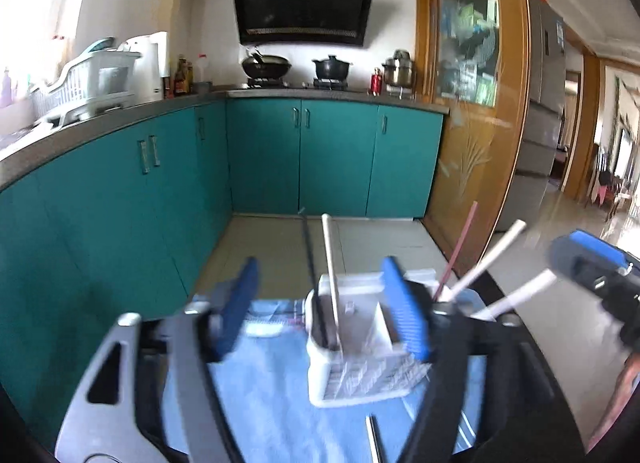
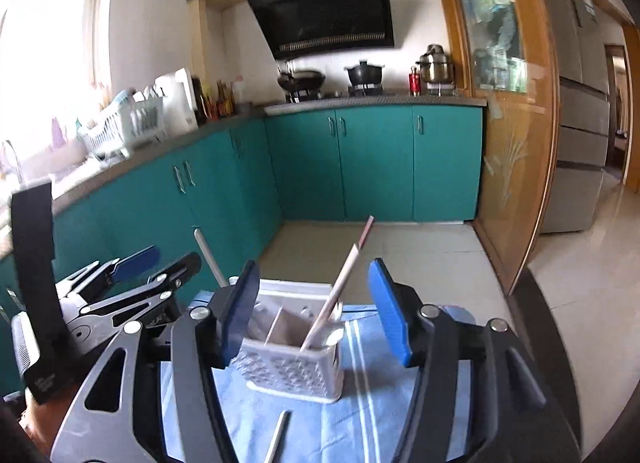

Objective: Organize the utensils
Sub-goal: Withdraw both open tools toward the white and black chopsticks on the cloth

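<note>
Lower centre of the frame, both the left hand-held gripper [image 1: 320, 307] and right hand-held gripper [image 2: 316, 311] stand apart, empty. Just beyond, the white caddy [image 2: 296, 373] on a blue cloth [image 2: 260, 419] holds upright chopsticks [image 2: 338, 295]; a loose utensil [image 2: 278, 437] lies nearer.

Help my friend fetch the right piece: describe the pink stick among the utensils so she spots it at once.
Find the blue cloth in front of the teal cabinets; a white holder stands on it. Several sticks lean out of the holder. The pink stick is the only coloured one; its neighbours are white.
</note>
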A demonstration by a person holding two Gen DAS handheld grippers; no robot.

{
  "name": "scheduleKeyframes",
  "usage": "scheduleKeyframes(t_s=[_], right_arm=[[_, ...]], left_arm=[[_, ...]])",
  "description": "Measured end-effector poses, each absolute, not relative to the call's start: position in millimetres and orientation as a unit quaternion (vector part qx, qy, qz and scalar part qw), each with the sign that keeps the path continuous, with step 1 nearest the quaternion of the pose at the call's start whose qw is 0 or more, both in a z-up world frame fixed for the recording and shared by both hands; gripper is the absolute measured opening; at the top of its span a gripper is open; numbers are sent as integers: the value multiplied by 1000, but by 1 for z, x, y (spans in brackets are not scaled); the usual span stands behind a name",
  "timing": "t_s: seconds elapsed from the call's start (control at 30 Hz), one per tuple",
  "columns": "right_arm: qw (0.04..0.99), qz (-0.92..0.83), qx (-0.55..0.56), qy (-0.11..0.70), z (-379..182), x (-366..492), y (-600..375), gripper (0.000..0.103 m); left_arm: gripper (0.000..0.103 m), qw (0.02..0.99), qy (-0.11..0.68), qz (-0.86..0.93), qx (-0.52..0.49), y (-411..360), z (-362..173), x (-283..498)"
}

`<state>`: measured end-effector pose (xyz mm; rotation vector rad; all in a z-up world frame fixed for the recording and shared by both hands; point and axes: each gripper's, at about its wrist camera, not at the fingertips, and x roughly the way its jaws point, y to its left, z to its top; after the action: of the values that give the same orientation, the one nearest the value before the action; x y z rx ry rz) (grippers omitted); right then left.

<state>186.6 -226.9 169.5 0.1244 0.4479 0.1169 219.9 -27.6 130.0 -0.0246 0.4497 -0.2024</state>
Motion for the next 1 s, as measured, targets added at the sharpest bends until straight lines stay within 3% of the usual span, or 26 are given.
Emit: scheduleKeyframes(t_s=[0.03, 0.1, 0.23, 0.33, 0.47, 0.7, 1.0], right_arm=[[973, 61, 73, 210, 170, 170, -232, 65], [977, 60, 97, 180, 164, 126, -245, 78], [977, 45, 123, 170, 129, 72, -262, 79], [967, 36, 149, 202, 87, 58, -272, 79], [955, 38, 156, 251, 44, 53, -270, 79], [956, 39, 121, 263, 31, 49, -260, 79], [954, 39, 120, 272, 30, 50, -262, 79]], left_arm=[[82, 970, 220, -100, -25, -18, 126, 195], [87, 965, 237, -108, -26, -13, 111, 160], [87, 934, 333, -128, 16, -24, 37, 96], [76, 916, 378, -133, 13, -29, -5, 74], [73, 908, 394, -133, 38, -42, -32, 67], [58, 897, 415, -139, 55, -57, -52, 68], [57, 885, 443, -130, 62, -61, -70, 79]])
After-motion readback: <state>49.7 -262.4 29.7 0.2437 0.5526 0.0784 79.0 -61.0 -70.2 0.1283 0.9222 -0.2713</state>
